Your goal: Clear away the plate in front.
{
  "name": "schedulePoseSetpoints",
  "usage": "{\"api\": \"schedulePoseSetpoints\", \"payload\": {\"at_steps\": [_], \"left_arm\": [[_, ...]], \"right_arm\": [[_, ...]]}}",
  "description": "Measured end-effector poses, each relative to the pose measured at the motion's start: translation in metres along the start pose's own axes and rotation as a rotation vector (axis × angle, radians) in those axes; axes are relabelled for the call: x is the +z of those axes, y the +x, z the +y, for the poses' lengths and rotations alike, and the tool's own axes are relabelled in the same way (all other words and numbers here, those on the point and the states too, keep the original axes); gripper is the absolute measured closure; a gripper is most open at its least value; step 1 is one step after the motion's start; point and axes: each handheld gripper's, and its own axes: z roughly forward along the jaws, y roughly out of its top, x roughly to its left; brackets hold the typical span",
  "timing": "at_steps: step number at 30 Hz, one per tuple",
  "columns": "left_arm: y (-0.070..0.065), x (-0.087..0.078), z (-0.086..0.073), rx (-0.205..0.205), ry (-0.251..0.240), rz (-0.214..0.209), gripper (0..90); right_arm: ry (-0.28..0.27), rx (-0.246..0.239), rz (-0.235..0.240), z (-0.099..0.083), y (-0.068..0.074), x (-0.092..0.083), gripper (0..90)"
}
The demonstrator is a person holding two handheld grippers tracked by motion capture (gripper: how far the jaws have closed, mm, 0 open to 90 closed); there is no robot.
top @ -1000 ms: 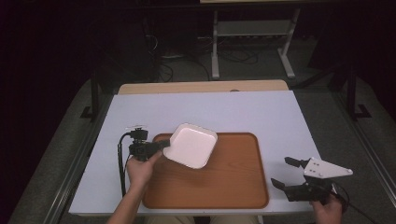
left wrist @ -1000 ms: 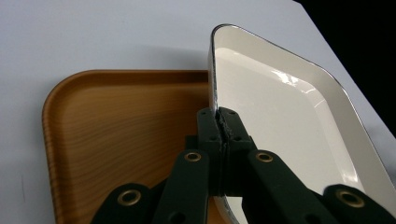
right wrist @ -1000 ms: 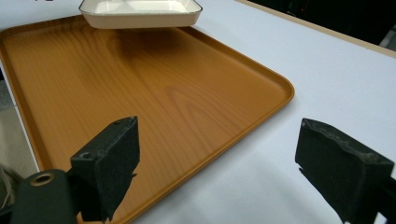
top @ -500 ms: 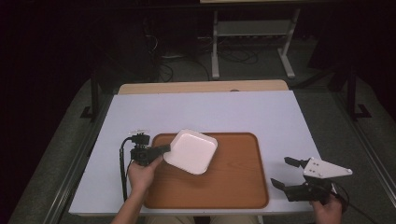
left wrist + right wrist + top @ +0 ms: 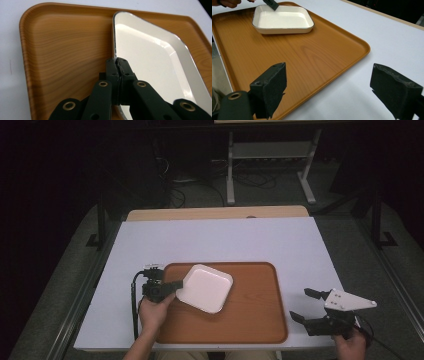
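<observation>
White dish point(image 5: 205, 288) now sits on the left half of the tray point(image 5: 260, 320), down and flatter than a second ago, left tool point(image 5: 169, 284) pinched tight on its rim to steer it, right tool point(image 5: 312, 305) parked wide open, empty, on the surface point(image 5: 250, 240).

White table point(image 5: 240, 240), wooden tray point(image 5: 250, 320) lying on it (near front edge)
</observation>
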Motion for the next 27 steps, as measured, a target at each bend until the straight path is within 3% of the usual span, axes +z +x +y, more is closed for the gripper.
{"api": "schedulePoseSetpoints", "payload": {"at_steps": [6, 9, 14, 20, 27], "left_arm": [[-0.007, 0.001, -0.007, 0.019, 0.015, 0.041, 88.0], [-0.008, 0.001, -0.011, 0.005, 0.022, 0.022, 86.4], [-0.013, -0.003, -0.016, 0.018, 0.028, 0.000, 76.6], [-0.016, -0.006, -0.022, 0.022, 0.027, -0.023, 71.9], [-0.022, -0.012, -0.026, 0.062, 0.042, -0.026, 66.5]], "right_arm": [[-0.003, 0.003, -0.002, 0.000, 0.000, 0.000, 13.0], [-0.001, 0.002, -0.002, 0.000, 0.000, 0.000, 13.0], [0.003, 0.000, -0.004, 0.000, 0.000, 0.000, 13.0], [0.000, 0.005, -0.007, 0.000, 0.000, -0.001, 13.0], [0.001, 0.007, -0.011, 0.000, 0.000, -0.001, 13.0]]}}
